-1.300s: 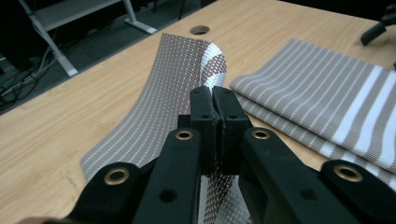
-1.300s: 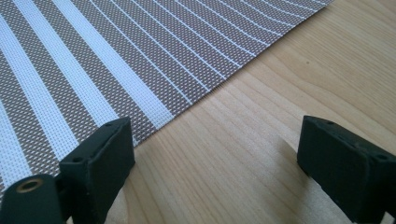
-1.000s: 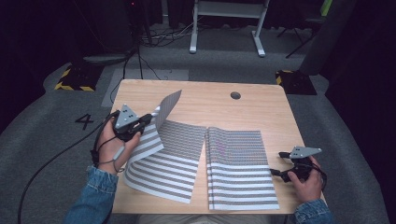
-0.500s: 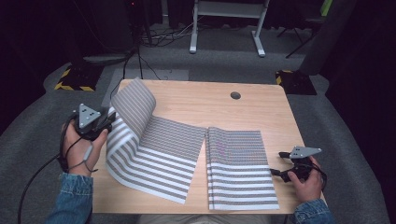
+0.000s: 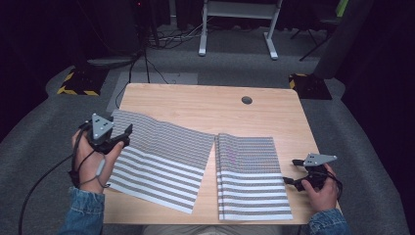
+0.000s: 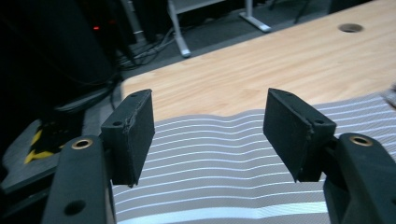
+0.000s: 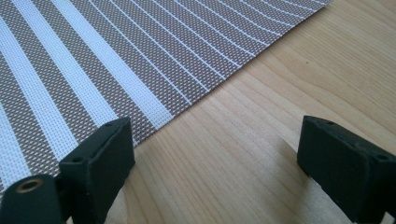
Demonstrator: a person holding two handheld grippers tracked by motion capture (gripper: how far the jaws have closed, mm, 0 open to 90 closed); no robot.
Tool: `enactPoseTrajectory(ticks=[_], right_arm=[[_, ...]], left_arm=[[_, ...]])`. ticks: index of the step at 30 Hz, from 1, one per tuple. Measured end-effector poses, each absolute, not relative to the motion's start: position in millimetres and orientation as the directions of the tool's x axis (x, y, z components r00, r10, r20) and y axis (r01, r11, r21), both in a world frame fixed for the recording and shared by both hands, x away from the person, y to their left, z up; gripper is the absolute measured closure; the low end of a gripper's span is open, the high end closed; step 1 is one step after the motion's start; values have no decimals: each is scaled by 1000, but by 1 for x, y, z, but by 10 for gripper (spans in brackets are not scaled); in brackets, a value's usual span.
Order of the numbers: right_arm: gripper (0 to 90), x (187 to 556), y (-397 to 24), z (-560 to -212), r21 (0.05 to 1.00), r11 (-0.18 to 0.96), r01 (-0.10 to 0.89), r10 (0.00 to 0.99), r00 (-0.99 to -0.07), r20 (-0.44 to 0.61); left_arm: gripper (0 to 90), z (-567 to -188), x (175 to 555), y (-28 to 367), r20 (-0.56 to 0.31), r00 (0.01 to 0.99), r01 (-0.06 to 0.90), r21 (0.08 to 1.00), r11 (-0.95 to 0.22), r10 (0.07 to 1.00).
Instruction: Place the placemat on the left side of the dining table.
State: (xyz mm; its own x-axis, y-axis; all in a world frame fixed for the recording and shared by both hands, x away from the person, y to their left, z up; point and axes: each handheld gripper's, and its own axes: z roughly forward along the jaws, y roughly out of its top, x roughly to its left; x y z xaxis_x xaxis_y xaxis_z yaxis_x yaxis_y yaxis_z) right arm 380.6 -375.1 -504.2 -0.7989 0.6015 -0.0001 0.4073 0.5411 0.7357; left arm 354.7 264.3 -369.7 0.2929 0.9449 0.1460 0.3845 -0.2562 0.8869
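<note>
The striped mat (image 5: 159, 164) lies flat just ahead of my left tongs (image 5: 117, 139), jaws wide and empty. My right tongs (image 5: 288, 181), also gaping, sit beside the folded mat (image 5: 249, 178). I'd smooth edges gently.

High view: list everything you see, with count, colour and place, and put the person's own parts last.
Table: one, light wood, centre, with a round hole near its far edge.
Left mat: one, brown and white stripes, flat on the table's left half.
Right mat: one, same stripes, on the right half, beside the left mat.
Desk frame: one, white, on the floor beyond the table.
Hazard-striped blocks: two, black and yellow, on the floor off both far corners.
Cables: several, dark, on the far floor.
Left gripper: black, open, at the left mat's far left corner.
Right gripper: black, open, beside the right mat's right edge.
Sleeves: two, blue denim, bottom edge.
</note>
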Motion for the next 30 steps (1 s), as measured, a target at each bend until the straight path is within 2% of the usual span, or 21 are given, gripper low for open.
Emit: enactPoseTrajectory(ticks=[5,10,18,25,30], right_arm=[[112,381,-375,-504,736,541,407,602,-799,0],[111,380,-375,-504,736,541,408,603,-798,0],[111,380,-375,-504,736,540,408,603,-798,0],[111,380,-375,-504,736,541,408,602,-798,0],[111,380,-375,-504,736,541,408,603,-798,0]], left_arm=[[314,-383,365,229,133,392,406,863,-301,910],[314,-399,381,193,51,491,442,846,-298,870],[297,-435,403,147,26,557,529,759,-379,830],[296,-463,430,142,38,499,621,681,-388,866],[294,-477,440,143,-16,491,664,655,-362,871]])
